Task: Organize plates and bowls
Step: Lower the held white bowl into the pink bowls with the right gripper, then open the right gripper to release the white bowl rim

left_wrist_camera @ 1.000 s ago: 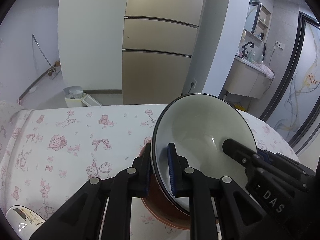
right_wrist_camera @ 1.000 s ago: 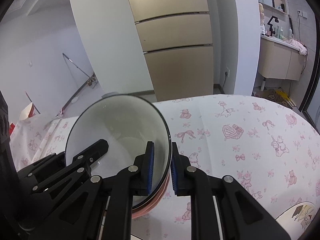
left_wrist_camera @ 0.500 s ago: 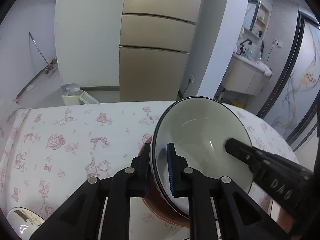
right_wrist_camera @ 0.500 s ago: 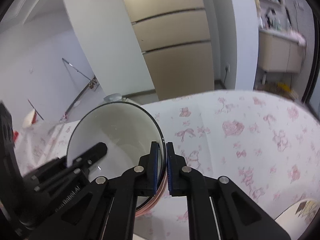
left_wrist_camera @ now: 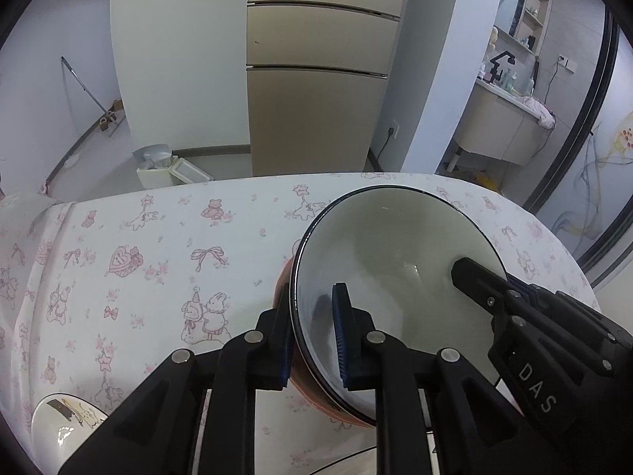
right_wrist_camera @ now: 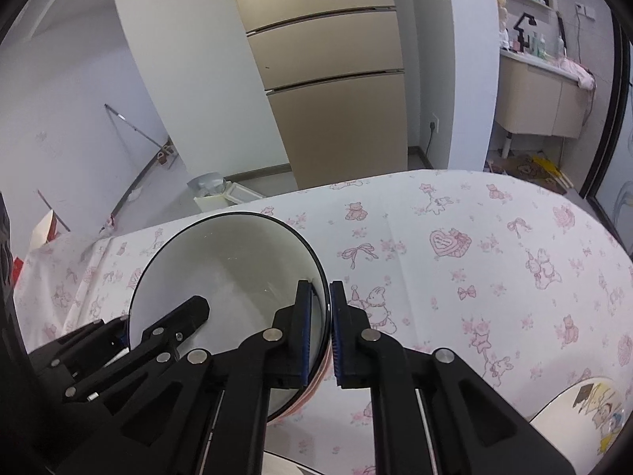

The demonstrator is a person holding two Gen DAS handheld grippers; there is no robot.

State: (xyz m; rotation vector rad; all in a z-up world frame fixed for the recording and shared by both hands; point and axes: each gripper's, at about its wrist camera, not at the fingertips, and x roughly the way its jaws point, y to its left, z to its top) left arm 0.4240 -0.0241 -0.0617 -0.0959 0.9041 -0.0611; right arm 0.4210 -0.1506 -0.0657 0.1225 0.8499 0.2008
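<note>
Both grippers pinch opposite rims of the same bowl: left gripper and right gripper closed on its wall, one finger inside, one outside, probably to keep it level over the tablecloth

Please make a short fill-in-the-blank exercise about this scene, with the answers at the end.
1. Both grippers grip the rim of the same ____.
2. The left gripper and the right gripper each have one finger ____ the bowl.
3. The tablecloth has a ____ print.
4. The bowl's rim is ____ in colour.

Answers: bowl; inside; pink; black
</note>
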